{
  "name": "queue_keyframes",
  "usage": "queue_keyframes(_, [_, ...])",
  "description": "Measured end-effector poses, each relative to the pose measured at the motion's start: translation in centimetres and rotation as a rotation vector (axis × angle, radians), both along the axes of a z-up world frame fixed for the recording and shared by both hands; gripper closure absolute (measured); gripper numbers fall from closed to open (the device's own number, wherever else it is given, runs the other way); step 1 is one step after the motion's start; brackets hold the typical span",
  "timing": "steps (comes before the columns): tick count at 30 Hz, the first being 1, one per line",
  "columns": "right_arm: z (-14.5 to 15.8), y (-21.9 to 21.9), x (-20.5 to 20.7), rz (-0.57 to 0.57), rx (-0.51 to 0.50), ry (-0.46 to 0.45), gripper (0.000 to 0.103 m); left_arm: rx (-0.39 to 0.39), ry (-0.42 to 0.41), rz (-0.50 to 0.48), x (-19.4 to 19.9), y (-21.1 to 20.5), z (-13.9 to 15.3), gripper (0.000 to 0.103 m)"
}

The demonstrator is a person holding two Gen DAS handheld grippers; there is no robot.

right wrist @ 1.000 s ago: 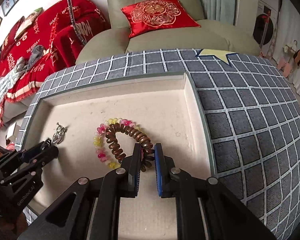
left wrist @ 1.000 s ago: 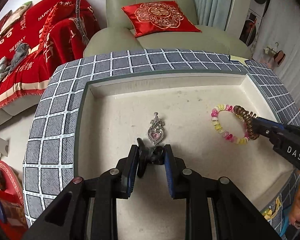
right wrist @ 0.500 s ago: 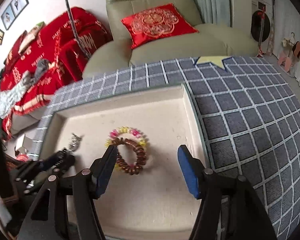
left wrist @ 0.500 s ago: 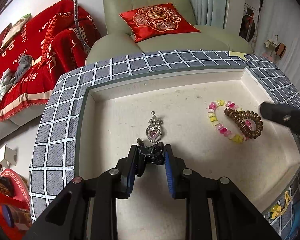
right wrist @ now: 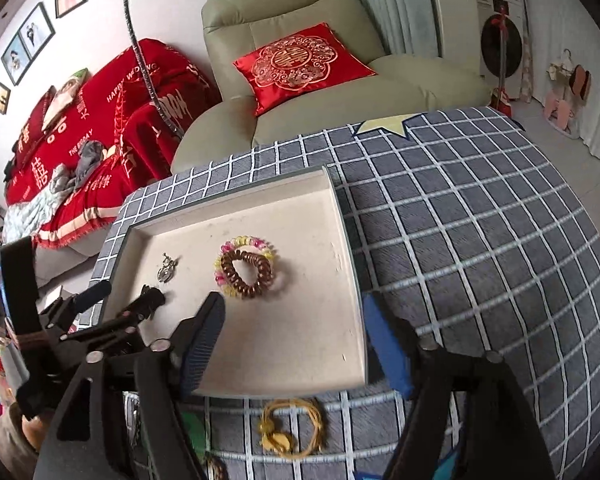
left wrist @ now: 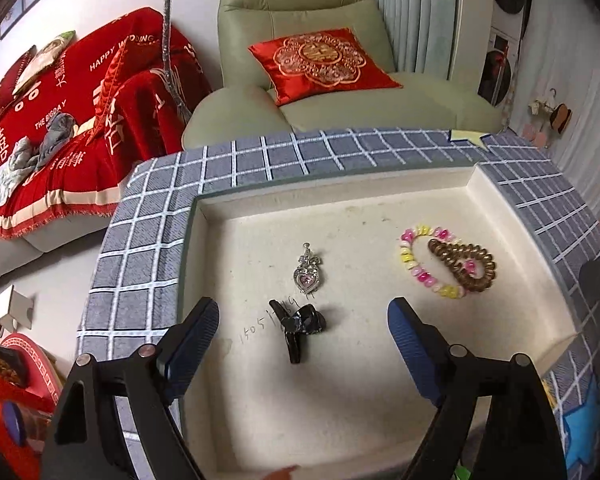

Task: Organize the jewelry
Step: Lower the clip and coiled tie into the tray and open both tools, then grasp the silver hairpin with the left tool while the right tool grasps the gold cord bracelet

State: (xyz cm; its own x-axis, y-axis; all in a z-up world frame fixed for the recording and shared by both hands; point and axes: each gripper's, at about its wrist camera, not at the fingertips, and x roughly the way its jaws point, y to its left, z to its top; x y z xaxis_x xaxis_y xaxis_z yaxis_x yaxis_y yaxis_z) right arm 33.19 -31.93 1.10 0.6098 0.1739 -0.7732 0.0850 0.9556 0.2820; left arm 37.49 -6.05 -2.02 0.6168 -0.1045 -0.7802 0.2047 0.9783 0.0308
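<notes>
Left wrist view: left gripper (left wrist: 302, 330) just spread wide, small black plastic hair claw (left wrist: 297, 325) loose between the jaws near a silver heart pendant (left wrist: 308, 272) in the cream felt-lined tray (left wrist: 340, 186), seemingly deposited for sorting.

We see two handheld grippers of matching build. The left gripper (left wrist: 303, 344) has black angular finger arms with blue ribbed pads at the tips; round silver screw heads mark the pivots at 8 and 4 o'clock in its wrist view. The right gripper (right wrist: 296, 344) shows the same black linkage, blue ribbed pads and silver screws. In the right wrist view, the left unit's black frame appears at 9 o'clock.
</notes>
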Motion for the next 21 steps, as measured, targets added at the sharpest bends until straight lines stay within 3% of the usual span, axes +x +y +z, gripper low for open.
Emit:
queue_keyframes(9, [0.6,-0.5,-2.8,-0.015,0.034,-0.017,0.013,-0.010,-0.012,-0.019,-3.9,1.5,1.9,0.000])
queue_keyframes(21, [0.9,-0.3,-6.0,0.015,0.049,0.015,0.013,0.031,-0.024,0.004,-10.4,5.4,1.7,0.000])
